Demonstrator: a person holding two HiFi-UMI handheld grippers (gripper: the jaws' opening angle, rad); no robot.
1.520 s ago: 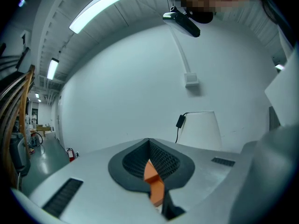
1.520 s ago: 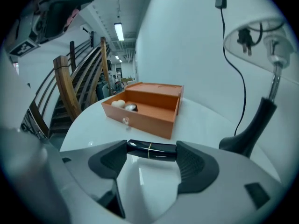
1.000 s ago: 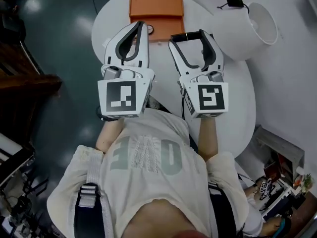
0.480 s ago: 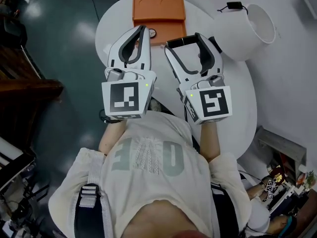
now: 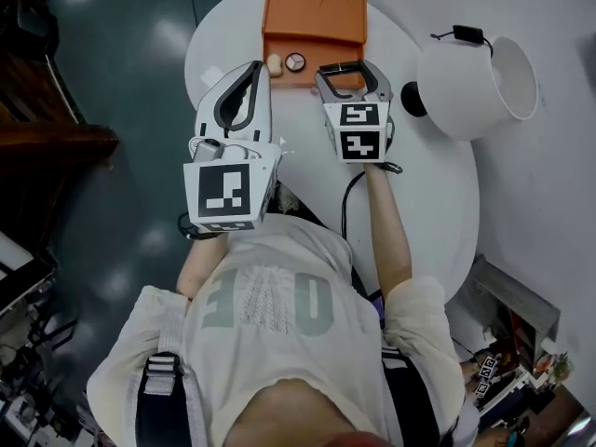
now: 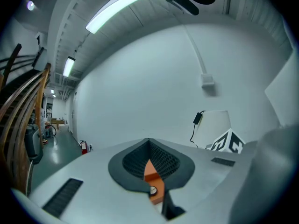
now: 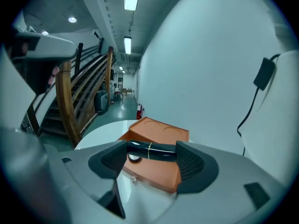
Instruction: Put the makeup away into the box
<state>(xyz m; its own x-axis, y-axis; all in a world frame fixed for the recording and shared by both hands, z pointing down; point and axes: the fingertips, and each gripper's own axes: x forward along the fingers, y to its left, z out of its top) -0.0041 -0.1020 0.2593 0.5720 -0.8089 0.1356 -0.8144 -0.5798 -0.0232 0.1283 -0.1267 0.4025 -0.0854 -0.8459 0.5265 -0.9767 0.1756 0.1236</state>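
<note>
The orange box (image 5: pixel 314 21) sits shut at the far side of the white table; it also shows as the box (image 7: pixel 161 129) and the box (image 6: pixel 150 171). My right gripper (image 5: pixel 344 68) is shut on a black makeup tube (image 7: pixel 152 151) with a gold band, held crosswise just in front of the box. My left gripper (image 5: pixel 258 66) hovers to its left, jaws shut on nothing. A small beige item (image 5: pixel 275 62) and a round compact (image 5: pixel 295 61) lie on the table by the box's near edge.
A white lamp shade (image 5: pixel 484 77) lies at the table's right, with a black plug and cable (image 5: pixel 466 35) behind it. The round white table (image 5: pixel 424 203) ends at the dark floor on the left. A wall stands close on the right.
My right gripper has reached forward with the black tube, up to the box's near edge. The left gripper has stayed nearly in place, shut.
</note>
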